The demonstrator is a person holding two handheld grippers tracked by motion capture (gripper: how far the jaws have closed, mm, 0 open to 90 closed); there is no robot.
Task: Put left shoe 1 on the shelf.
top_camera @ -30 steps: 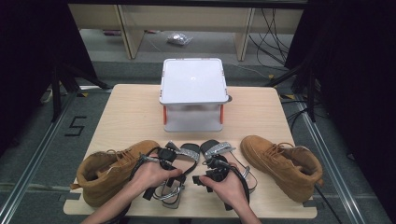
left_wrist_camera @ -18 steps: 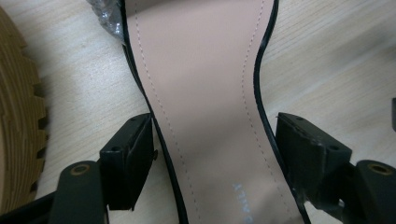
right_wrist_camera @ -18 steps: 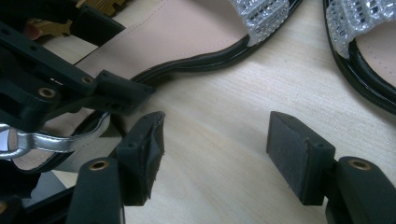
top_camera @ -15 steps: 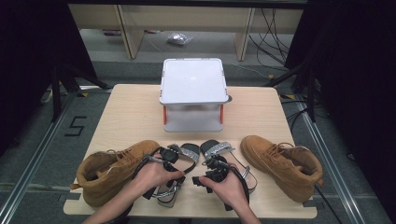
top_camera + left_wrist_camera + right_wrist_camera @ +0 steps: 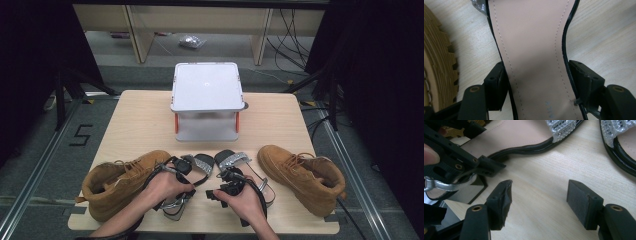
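Two black sandals with silver glitter straps lie side by side at the table's near middle. My left gripper (image 5: pixel 185 182) is over the left sandal (image 5: pixel 202 164). In the left gripper view its pads sit against both edges of the narrow pink insole (image 5: pixel 531 50), so my left gripper (image 5: pixel 536 77) is shut on the sandal. My right gripper (image 5: pixel 227 184) hangs just left of the right sandal (image 5: pixel 235 161). In the right gripper view my right gripper (image 5: pixel 539 202) stands open over bare wood. The left sandal (image 5: pixel 519 135) and the right sandal (image 5: pixel 621 140) lie beyond it.
A tan boot (image 5: pixel 115 180) lies left of the sandals and another tan boot (image 5: pixel 300 175) lies to the right. The left boot's ridged sole (image 5: pixel 439 62) is close beside my left gripper. A white box on a stand (image 5: pixel 206 87) occupies the far middle of the wooden table (image 5: pixel 145 125).
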